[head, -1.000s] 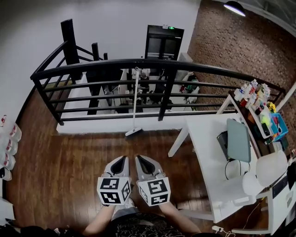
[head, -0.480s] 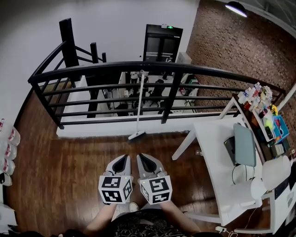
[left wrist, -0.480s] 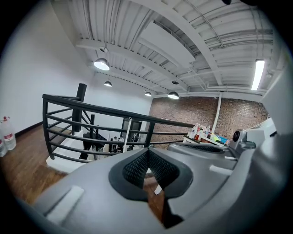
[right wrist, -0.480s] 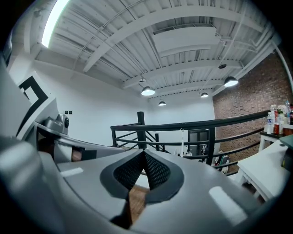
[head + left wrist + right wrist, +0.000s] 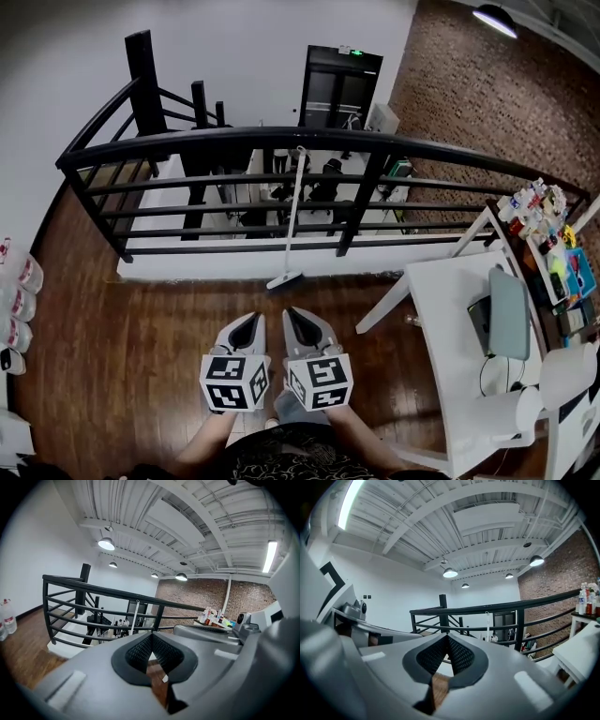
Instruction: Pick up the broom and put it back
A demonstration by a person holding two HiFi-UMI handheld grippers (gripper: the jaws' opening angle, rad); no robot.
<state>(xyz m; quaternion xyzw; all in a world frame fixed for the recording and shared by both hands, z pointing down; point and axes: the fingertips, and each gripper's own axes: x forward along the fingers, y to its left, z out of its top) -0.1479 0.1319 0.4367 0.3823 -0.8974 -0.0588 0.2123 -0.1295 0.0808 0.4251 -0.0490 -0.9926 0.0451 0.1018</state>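
Observation:
A broom leans upright against the black railing (image 5: 394, 146). Its white handle (image 5: 292, 211) crosses the bars and its head (image 5: 284, 280) rests on the wood floor just ahead of me. The handle also shows far off in the left gripper view as a broom handle (image 5: 135, 616), and in the right gripper view as a broom handle (image 5: 488, 625). My left gripper (image 5: 251, 322) and right gripper (image 5: 292, 316) are held side by side, a short way back from the broom head. Both are shut with nothing in them; the left gripper (image 5: 151, 637) and right gripper (image 5: 447, 637) show pads meeting.
A white table (image 5: 450, 319) stands at the right with a grey laptop (image 5: 509, 314) on it, and a white chair (image 5: 562, 375) beside it. A shelf of bottles (image 5: 553, 225) is at the far right. Water bottles (image 5: 19, 291) line the left wall.
I have moved forward toward the railing with both grippers; the broom head now lies closer to the fingertips, and the table has slid toward the right edge of the head view.

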